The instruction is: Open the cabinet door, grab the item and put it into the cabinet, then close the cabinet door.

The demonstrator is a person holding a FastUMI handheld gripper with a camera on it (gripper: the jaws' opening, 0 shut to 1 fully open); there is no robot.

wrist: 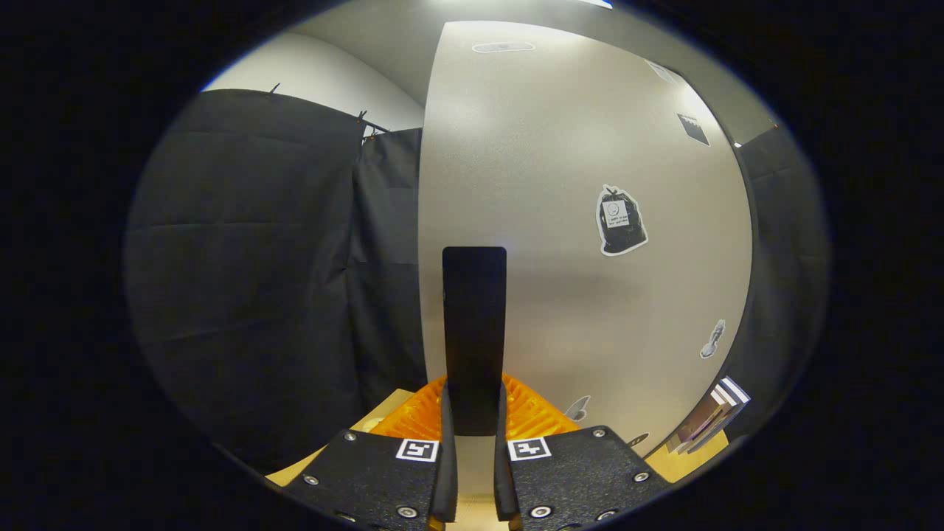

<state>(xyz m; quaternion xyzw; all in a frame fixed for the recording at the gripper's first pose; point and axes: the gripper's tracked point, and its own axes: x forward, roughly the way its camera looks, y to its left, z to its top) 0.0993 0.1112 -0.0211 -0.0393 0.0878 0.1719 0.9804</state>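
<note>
Directly ahead of the jaws, the grey cabinet door (560, 177) spans most of the scene, bearing several stickers, the largest a dark bag-shaped one (621, 220); smaller ones lower down are too small to make out. Black booth cloth (251, 280) hangs to its left. Upright on the door, the black handle (474, 332) runs down between the two fingers of the gripper (476, 472), whose jaws are clenched on its lower end. Partly hidden behind the fingers, an orange ribbed item (535, 413) lies on the wooden bench (383, 413); a striped object (712, 420) is cut off beside the door's lower right
</note>
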